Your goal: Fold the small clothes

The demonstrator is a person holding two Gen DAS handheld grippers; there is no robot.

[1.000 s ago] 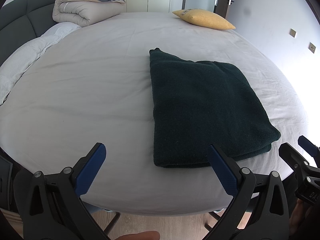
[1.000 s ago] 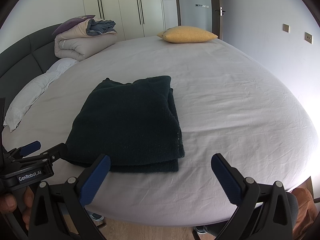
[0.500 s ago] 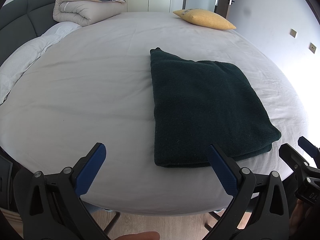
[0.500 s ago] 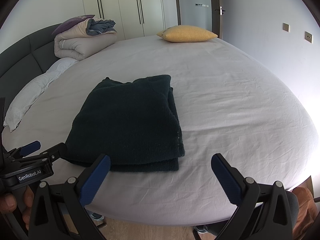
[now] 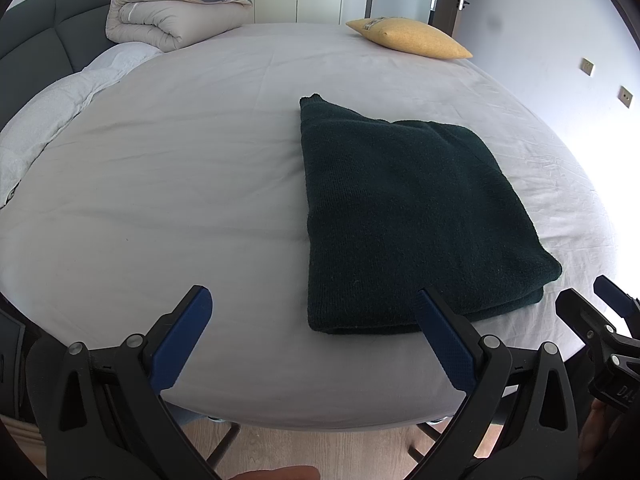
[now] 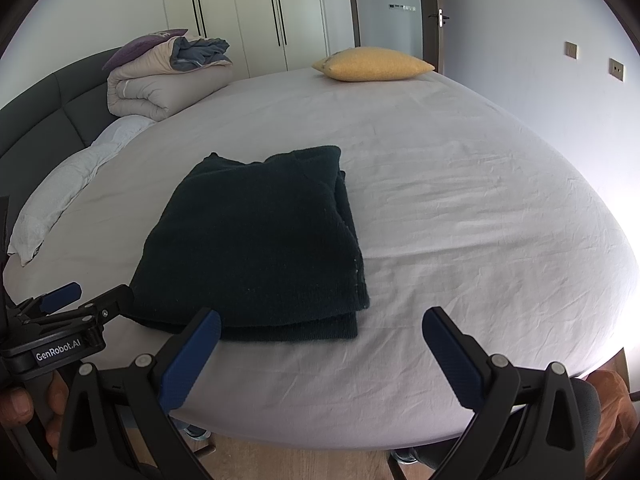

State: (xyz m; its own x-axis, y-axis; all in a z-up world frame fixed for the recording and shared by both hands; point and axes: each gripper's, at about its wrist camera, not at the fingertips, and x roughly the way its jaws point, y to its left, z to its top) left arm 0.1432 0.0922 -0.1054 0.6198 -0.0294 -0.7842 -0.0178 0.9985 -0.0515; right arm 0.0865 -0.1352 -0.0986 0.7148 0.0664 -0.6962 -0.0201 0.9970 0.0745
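A dark green knitted garment (image 5: 412, 216) lies folded into a neat rectangle on the white bed sheet (image 5: 180, 184), near the front edge. It also shows in the right wrist view (image 6: 256, 244). My left gripper (image 5: 316, 336) is open and empty, held just off the bed's front edge, to the left of the garment's near corner. My right gripper (image 6: 320, 356) is open and empty, in front of the garment's right side. Each gripper shows in the other's view: the right one (image 5: 600, 312) and the left one (image 6: 84, 300).
A yellow pillow (image 5: 408, 38) lies at the far side of the bed. A rolled duvet stack (image 5: 176, 12) sits at the far left by the dark headboard (image 5: 32, 48). A white pillow (image 5: 52, 120) lies along the left. Wooden floor (image 5: 320, 448) shows below the bed edge.
Both grippers have pulled back and tilted very slightly; the folded garment has not moved.
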